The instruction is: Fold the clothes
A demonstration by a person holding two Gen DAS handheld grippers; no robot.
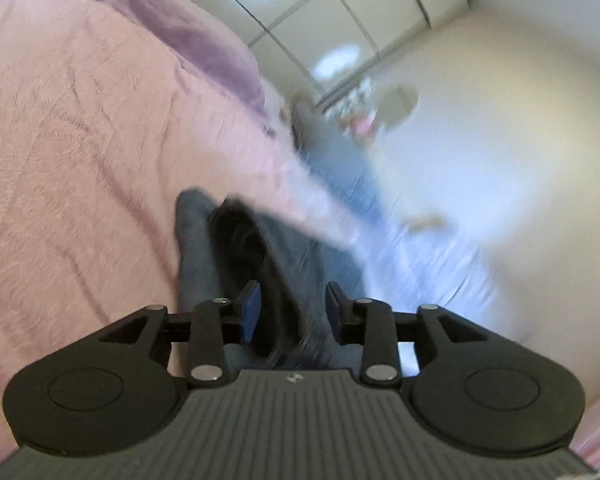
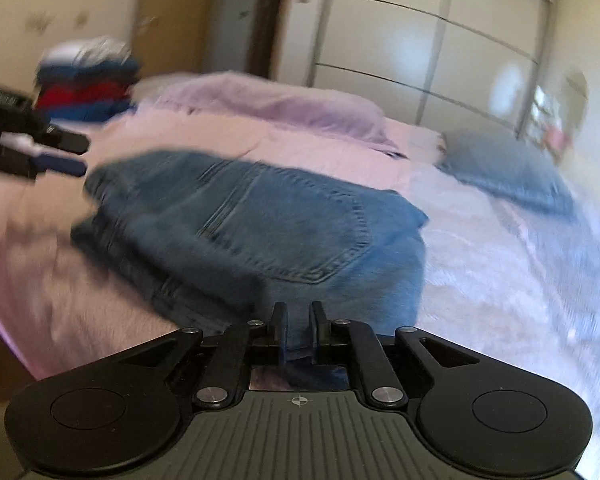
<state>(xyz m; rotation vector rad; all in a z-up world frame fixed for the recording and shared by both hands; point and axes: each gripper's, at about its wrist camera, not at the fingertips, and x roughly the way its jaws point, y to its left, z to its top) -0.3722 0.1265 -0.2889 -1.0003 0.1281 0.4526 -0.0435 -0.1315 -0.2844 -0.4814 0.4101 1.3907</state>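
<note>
Right gripper (image 2: 298, 322) pinching near edge of jeans (image 2: 260, 216), jaws almost together on denim. Left gripper (image 1: 292, 300) standing part open, dark denim fold between pads, grip unclear. Jeans lying folded on pink bedspread (image 2: 60, 300). Denim likely heavy, floppy; taking thick seam edges best. No containers showing.

I see the folded jeans (image 2: 252, 220) lying on the bed (image 2: 480, 264), in front of my right tool (image 2: 299, 320). My left tool (image 2: 66, 156) sits at their left end. Behind them a blanket (image 2: 284, 112) lies across the bed. A pillow (image 2: 508, 168) rests to the right, well apart. A stack of clothes (image 2: 86, 86) stands behind on the left. Wardrobe doors (image 2: 440, 32) run along the back.
</note>
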